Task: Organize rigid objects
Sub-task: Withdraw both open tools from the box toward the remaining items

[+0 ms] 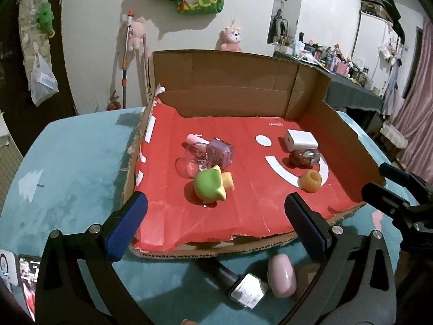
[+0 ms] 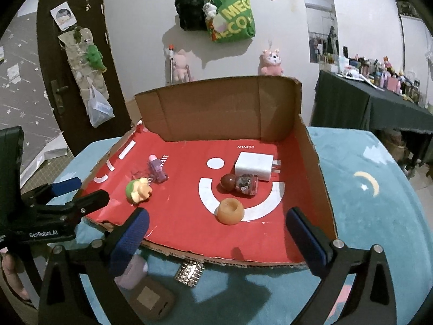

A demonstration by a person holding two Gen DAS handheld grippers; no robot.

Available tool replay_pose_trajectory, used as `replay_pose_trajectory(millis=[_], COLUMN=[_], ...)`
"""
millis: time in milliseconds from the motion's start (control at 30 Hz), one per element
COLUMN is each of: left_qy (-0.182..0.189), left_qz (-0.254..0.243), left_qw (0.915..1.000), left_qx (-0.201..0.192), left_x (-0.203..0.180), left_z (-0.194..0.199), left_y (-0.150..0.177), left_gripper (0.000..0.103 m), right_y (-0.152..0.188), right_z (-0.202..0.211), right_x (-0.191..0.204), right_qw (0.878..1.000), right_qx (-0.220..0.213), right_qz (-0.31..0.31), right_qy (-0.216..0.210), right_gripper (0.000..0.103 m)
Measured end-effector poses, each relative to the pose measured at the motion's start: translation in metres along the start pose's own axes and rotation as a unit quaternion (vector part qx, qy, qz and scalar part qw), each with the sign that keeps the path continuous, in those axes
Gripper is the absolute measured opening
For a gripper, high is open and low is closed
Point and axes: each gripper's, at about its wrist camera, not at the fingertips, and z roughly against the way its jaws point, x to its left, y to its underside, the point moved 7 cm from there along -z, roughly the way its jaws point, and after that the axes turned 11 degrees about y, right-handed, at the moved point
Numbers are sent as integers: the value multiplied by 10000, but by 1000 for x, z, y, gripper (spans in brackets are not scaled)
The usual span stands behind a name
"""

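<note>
A teal-covered counter carries a red-lined cardboard tray in a white-walled room. The orange pot, white charger and green figurine lie inside the tray. Both the left hand-held gripper and right hand-held gripper gape wide, empty.

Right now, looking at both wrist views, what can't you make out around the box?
- Pink case: right wrist view, half hidden behind the right gripper's left finger.
- Brown item: right wrist view, too dim to identify.
- Clear bottle: left wrist view, partly hidden by the purple block and green toy.
</note>
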Motion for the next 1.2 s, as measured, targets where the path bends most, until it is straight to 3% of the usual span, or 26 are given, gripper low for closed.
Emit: replay_pose_trajectory(millis=[233, 533, 733, 967, 1200], left_qy=[88, 109, 120, -250, -320], left_qz=[-4, -37, -148, -311, -216], left_qw=[10000, 9999, 9997, 9991, 9992], left_qx=[-14, -74, -149, -172, -69], left_x=[-5, -12, -18, -16, -11], left_z=[12, 28, 40, 50, 52], left_y=[8, 19, 27, 37, 51], left_gripper=[103, 103, 103, 103, 103], right_y=[-2, 7, 12, 23, 37], right_z=[25, 41, 55, 63, 67], right_x=[-1, 5, 13, 16, 18], right_qw=[9988, 9975, 9958, 9958, 9964], right_qx=[-470, -644, -874, -863, -807], right_qz=[-59, -88, 49, 114, 245], right_qy=[90, -282, -277, -296, -82], right_gripper=[103, 103, 103, 103, 103])
